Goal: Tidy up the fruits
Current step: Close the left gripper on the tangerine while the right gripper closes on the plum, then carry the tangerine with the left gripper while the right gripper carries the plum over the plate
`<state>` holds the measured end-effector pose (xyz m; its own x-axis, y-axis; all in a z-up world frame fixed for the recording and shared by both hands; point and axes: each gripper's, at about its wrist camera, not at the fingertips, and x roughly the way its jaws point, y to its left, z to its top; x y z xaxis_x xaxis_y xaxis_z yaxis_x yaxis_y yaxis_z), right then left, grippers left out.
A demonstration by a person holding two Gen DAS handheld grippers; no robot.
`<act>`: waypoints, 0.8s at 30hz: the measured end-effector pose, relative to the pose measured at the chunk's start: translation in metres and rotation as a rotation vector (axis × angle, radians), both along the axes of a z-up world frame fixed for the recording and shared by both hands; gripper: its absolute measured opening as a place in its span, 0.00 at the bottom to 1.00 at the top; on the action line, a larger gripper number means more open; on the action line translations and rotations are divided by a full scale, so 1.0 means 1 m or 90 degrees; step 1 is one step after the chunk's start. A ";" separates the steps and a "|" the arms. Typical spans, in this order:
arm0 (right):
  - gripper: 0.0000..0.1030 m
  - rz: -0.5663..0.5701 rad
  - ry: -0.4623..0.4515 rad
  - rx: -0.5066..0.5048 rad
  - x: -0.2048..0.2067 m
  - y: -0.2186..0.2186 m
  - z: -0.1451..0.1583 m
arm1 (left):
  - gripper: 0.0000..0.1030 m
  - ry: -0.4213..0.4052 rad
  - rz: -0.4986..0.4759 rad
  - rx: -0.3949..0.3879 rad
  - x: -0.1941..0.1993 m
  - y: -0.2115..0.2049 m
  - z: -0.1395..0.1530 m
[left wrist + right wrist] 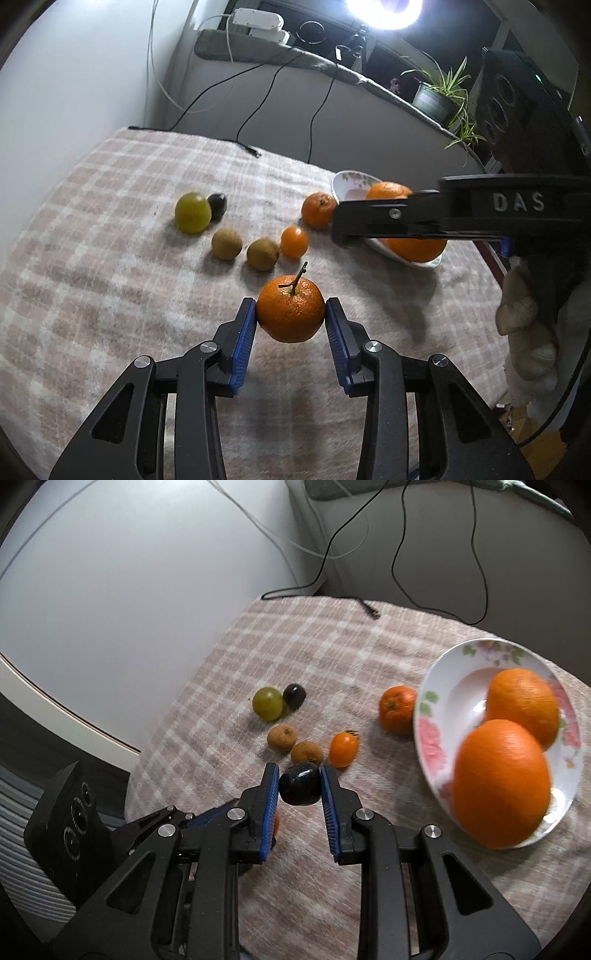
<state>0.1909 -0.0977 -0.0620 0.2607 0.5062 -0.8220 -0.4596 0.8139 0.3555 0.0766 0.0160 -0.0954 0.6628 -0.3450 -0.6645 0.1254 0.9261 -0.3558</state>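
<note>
My left gripper [290,314] is shut on a mandarin [290,317] with a short stem, held just above the checked cloth [110,258]. My right gripper [299,784] is shut on a small dark round fruit [300,783], lifted off the cloth. On the cloth lie a green grape [268,703], a dark grape [294,695], two brown fruits [282,738] [306,752], a small orange fruit [344,749] and another mandarin [398,709] against a flowered plate [443,686]. Two large oranges [522,705] [500,782] sit in the plate.
Black cables [251,149] trail onto the cloth's far edge from a grey ledge [332,70]. A potted plant [439,96] and a bright lamp [384,11] stand at the back right. A gloved hand [524,325] holds the right tool.
</note>
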 end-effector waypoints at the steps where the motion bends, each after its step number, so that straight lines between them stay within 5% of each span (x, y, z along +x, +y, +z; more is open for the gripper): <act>1: 0.23 -0.003 -0.004 0.002 0.000 -0.005 0.003 | 0.35 -0.003 -0.001 0.000 0.002 -0.001 0.002; 24: 0.23 -0.135 -0.059 0.008 0.024 -0.137 0.038 | 0.35 -0.048 -0.063 0.012 0.069 -0.057 0.032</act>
<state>0.2152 -0.2343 -0.0244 0.4366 0.4422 -0.7834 -0.3108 0.8914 0.3299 0.1455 -0.0408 -0.0636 0.6741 -0.3997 -0.6212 0.2425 0.9141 -0.3250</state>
